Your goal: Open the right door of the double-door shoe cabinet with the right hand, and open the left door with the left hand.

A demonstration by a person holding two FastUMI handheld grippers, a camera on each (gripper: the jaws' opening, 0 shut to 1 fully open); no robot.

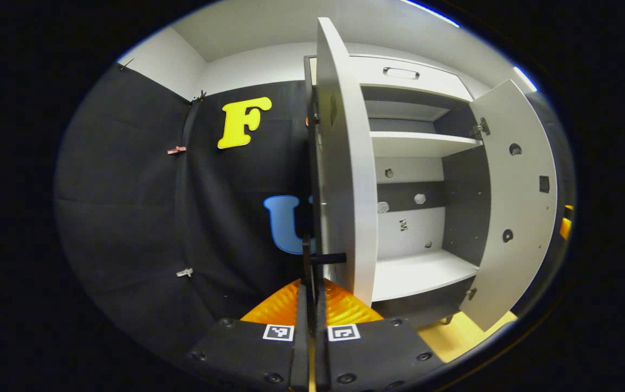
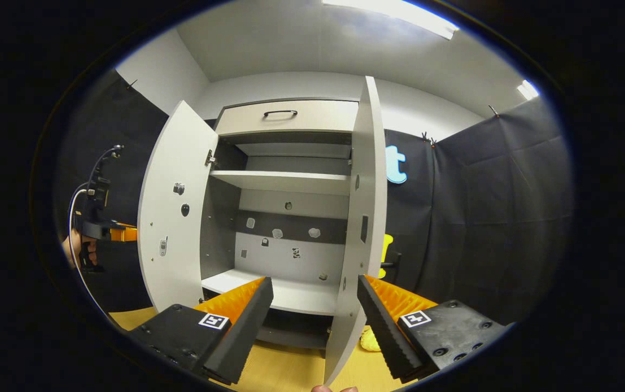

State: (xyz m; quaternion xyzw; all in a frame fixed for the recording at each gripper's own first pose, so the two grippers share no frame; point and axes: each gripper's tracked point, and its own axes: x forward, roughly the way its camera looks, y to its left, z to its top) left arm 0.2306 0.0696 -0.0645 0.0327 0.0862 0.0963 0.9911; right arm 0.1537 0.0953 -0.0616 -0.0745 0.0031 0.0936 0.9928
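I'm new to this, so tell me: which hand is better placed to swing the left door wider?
Left. The left gripper has its jaws closed right at the left door's handle; the right gripper faces the right door's edge, jaws open, gripping nothing.

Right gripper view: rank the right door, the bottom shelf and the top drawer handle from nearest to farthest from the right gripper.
1. Right door, edge-on between the open fingers of the right gripper.
2. Bottom shelf, just behind, low inside the cabinet.
3. Drawer handle, high up at the cabinet's top.
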